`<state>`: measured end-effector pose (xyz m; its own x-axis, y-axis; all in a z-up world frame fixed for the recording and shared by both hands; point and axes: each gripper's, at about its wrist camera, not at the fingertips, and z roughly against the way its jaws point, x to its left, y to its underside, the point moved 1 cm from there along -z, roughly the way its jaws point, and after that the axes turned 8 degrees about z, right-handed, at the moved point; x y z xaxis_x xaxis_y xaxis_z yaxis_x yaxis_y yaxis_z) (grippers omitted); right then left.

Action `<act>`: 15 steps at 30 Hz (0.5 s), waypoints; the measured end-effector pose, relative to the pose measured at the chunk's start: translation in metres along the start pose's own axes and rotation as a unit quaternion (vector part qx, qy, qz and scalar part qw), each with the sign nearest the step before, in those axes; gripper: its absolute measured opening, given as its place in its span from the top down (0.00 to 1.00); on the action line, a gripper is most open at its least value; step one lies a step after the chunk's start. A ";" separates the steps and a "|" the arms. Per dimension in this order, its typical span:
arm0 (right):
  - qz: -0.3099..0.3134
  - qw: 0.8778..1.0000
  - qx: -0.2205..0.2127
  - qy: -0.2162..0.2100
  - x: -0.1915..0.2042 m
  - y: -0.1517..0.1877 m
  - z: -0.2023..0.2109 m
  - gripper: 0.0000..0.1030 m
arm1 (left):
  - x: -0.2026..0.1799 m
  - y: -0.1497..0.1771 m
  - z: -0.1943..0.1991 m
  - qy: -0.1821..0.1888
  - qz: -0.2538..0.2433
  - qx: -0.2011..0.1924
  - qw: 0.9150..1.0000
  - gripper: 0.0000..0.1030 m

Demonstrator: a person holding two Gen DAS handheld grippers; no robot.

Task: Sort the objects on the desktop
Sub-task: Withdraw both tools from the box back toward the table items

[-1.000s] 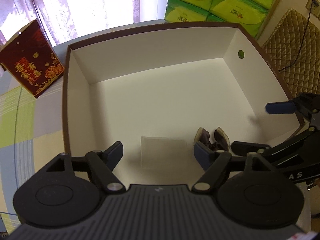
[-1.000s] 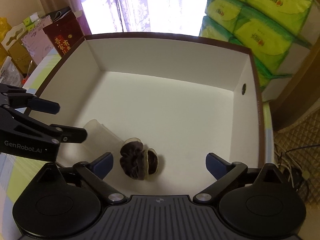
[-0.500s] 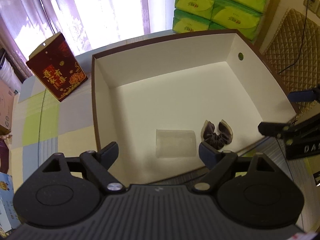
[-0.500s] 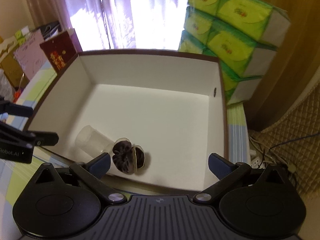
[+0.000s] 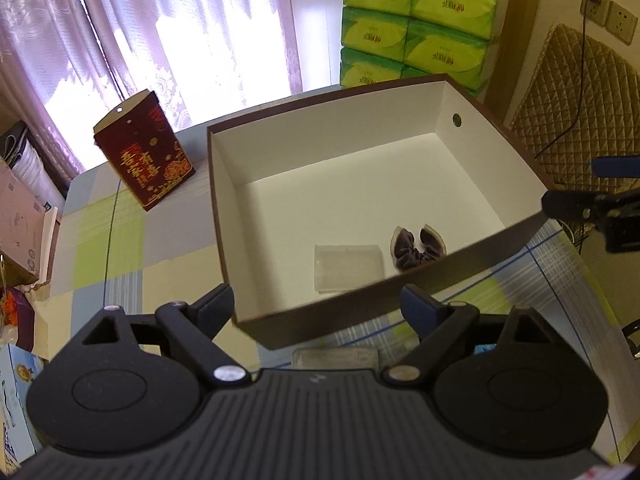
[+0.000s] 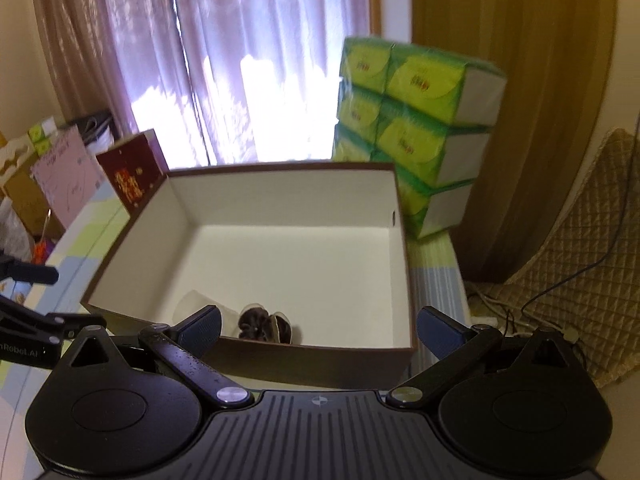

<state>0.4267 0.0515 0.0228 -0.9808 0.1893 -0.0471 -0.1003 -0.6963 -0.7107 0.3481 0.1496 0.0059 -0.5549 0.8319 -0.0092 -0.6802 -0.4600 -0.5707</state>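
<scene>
Black left claw (image 5: 318, 304) and right claw (image 6: 318, 326) gape wide, holding nothing.

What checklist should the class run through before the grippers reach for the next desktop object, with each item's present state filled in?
1. Left gripper empty: ok; its jaws have just been opening and nothing is between them.
2. Right gripper empty: ok; jaws apart, nothing held.
3. Cup in the box: ok; it lies on its side near the front wall.
4. Scrunchie in the box: ok; beside the cup.
5. Room left in the box: ok; most of the floor is bare.
6. Next object within view: cannot tell; a flat clear item shows at the left gripper's body, mostly hidden.
</scene>
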 end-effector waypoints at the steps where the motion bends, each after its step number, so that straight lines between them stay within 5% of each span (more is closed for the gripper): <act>1: -0.002 1.000 -0.004 0.000 0.000 0.002 0.004 0.02 | 0.001 0.003 0.004 -0.002 0.001 -0.002 1.000 0.15; 15: -0.044 0.997 -0.054 -0.012 0.010 0.030 0.056 0.02 | 0.007 0.046 0.054 -0.010 0.022 -0.036 0.999 0.13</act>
<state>0.4043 -0.0064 0.0405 -0.9726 0.2297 0.0348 -0.1695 -0.5989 -0.7827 0.2872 0.1181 0.0239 -0.5935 0.8046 -0.0192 -0.6192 -0.4717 -0.6277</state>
